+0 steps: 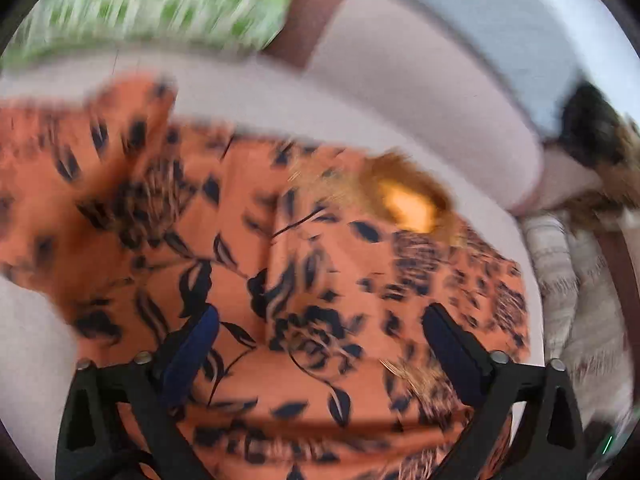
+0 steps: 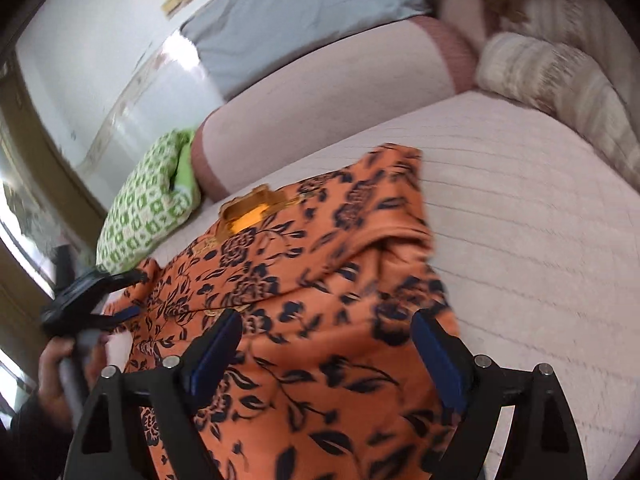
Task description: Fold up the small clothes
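Observation:
An orange garment with a dark floral print lies spread and rumpled on the pale pink bedcover. A golden patch marks its neck. My left gripper hovers over the cloth, open, with nothing pinched between its blue pads. My right gripper is also open above the garment's near part. In the right wrist view the left gripper shows at the garment's left edge, held by a hand. One sleeve is folded over at the right.
A green and white patterned pillow lies at the bed's far end beside a long pink bolster. Cream striped bedding is heaped along one side. A grey-blue cloth covers the bolster's back.

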Demonstrator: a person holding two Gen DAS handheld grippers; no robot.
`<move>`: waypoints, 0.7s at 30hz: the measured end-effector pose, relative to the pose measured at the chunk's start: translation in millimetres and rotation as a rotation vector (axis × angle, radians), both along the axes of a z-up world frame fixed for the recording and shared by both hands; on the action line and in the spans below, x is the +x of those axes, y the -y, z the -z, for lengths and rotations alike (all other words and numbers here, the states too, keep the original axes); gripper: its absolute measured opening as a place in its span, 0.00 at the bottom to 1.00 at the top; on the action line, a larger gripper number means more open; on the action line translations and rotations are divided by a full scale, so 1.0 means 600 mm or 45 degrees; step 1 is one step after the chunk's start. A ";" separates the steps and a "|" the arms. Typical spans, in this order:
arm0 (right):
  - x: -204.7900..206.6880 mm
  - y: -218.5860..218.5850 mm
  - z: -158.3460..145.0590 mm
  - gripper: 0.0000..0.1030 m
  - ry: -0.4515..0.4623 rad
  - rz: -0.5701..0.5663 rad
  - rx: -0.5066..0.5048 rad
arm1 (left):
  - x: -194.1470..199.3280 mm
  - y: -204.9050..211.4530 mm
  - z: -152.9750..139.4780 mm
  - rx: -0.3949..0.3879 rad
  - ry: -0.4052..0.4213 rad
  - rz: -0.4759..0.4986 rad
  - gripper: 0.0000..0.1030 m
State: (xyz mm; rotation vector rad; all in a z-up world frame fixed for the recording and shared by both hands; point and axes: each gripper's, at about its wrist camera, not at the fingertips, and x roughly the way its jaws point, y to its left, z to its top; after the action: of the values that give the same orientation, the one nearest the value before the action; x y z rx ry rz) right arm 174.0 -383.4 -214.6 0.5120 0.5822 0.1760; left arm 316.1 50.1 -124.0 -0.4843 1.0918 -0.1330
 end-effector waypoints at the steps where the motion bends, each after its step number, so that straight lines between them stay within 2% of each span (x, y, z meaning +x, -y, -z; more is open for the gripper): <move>1: 0.000 0.005 0.008 0.86 -0.001 0.002 0.011 | 0.011 0.000 0.022 0.005 -0.056 -0.023 0.87; 2: 0.003 0.006 0.012 0.86 -0.007 -0.003 0.022 | 0.011 0.002 0.023 0.035 -0.030 -0.033 0.83; 3: 0.005 0.012 0.016 0.86 -0.011 -0.002 0.046 | 0.008 0.009 0.014 0.093 0.007 -0.034 0.59; 4: 0.004 0.014 0.020 0.86 -0.011 0.002 0.058 | 0.009 0.019 0.009 0.153 0.016 -0.009 0.27; 5: 0.004 0.017 0.024 0.86 -0.012 0.003 0.071 | 0.013 0.028 0.010 0.212 -0.019 0.019 0.06; 7: 0.007 0.021 0.033 0.86 -0.032 0.002 0.083 | 0.008 0.038 -0.007 0.277 0.037 0.019 0.05; 11: -0.002 0.028 0.038 0.86 -0.029 0.009 0.102 | -0.044 0.068 -0.094 0.537 0.374 0.009 0.05; 12: -0.003 0.030 0.038 0.86 -0.024 0.018 0.106 | -0.054 0.067 -0.101 0.558 0.400 -0.011 0.05; 14: -0.001 0.031 0.042 0.86 -0.036 0.022 0.118 | -0.046 0.063 -0.071 0.536 0.306 0.032 0.05; 16: 0.000 0.030 0.045 0.86 -0.052 0.021 0.125 | -0.038 0.063 -0.033 0.591 0.227 0.051 0.06; 18: -0.005 0.031 0.035 0.86 -0.037 0.025 0.114 | -0.031 0.053 0.007 0.603 0.144 0.037 0.10; 19: -0.007 0.035 0.028 0.86 -0.023 0.032 0.119 | -0.034 0.045 0.013 0.573 0.156 0.017 0.10; 21: -0.001 0.052 0.009 0.86 -0.002 0.050 0.155 | -0.039 0.046 0.010 0.586 0.173 0.029 0.10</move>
State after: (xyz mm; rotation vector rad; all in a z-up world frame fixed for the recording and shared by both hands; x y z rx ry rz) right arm 173.7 -414.3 -220.1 0.6411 0.5647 0.1744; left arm 292.5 22.6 -130.1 -0.0488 0.9567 0.0659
